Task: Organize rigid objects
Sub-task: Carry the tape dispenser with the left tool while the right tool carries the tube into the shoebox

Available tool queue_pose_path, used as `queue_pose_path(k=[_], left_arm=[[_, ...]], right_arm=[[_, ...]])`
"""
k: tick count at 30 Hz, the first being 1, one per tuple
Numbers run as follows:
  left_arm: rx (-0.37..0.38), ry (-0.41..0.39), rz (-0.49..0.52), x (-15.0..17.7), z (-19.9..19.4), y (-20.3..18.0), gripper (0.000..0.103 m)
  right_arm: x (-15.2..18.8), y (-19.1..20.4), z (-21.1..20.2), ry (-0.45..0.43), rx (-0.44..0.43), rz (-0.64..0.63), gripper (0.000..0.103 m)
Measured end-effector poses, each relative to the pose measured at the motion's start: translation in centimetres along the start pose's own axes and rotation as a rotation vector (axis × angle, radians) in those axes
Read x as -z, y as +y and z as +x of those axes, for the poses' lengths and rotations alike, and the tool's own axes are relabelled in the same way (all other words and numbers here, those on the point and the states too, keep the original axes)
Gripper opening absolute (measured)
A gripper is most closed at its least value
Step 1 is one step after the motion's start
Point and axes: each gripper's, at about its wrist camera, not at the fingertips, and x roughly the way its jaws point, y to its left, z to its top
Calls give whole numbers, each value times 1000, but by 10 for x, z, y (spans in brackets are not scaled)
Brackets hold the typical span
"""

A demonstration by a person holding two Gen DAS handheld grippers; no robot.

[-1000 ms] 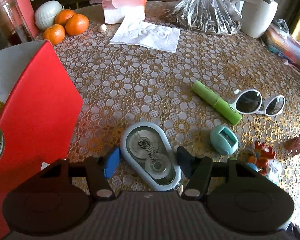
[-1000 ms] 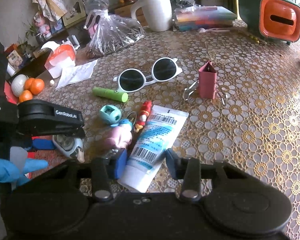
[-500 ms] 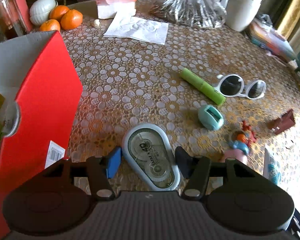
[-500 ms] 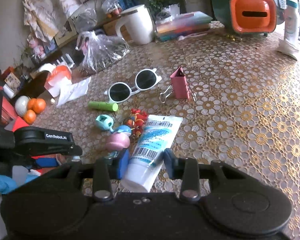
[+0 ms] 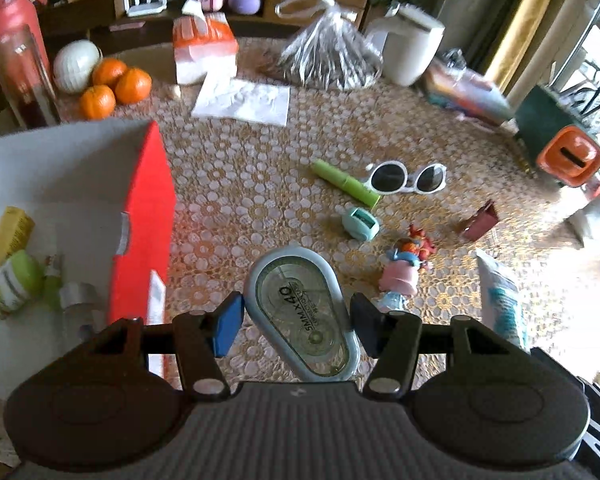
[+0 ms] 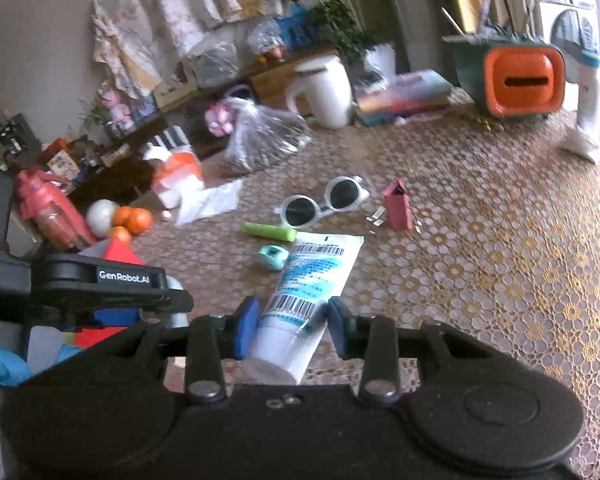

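Left wrist view: the left gripper (image 5: 296,322) carries a correction tape dispenser (image 5: 303,313) between its blue-padded fingers (image 5: 227,323). The dispenser lies slanted across the gap, its rounded end pointing forward and its narrow end reaching back to the gripper body. The fingers stand moderately spread with the dispenser's flanks at or very near both pads; actual contact cannot be told. The dispenser appears lifted above the lace tablecloth (image 5: 236,184). To the left stands a red box (image 5: 144,216), its white interior holding small bottles and a yellow carton, partly cut off by the frame edge.

Right wrist view: the right gripper (image 6: 292,326) pinches a white-and-blue tube (image 6: 306,284) near its capped end, which is partly hidden behind the gripper body; the crimped end points forward. Beyond it lie a green marker (image 6: 268,232), white sunglasses (image 6: 324,202), a teal pencil sharpener (image 6: 273,257) and a pink binder clip (image 6: 398,210). Motion blur softens the far objects. The left gripper's side intrudes at lower left, concealing most of the red box.
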Motion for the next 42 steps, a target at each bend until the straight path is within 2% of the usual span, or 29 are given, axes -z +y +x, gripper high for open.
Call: queue_pose_path(k=[10, 19, 32, 42], left_arm=[[25, -91, 33, -4, -72, 37, 58], [-18, -140, 30, -7, -106, 94, 58], [-86, -160, -2, -15, -116, 174, 58], [-176, -112, -24, -21, -87, 224, 58]], right_arm=[[-7, 56, -28, -35, -73, -108, 37], [-6, 115, -23, -27, -130, -224, 37], [5, 196, 12, 35, -191, -376, 37], [17, 242, 61, 101, -210, -473, 37]])
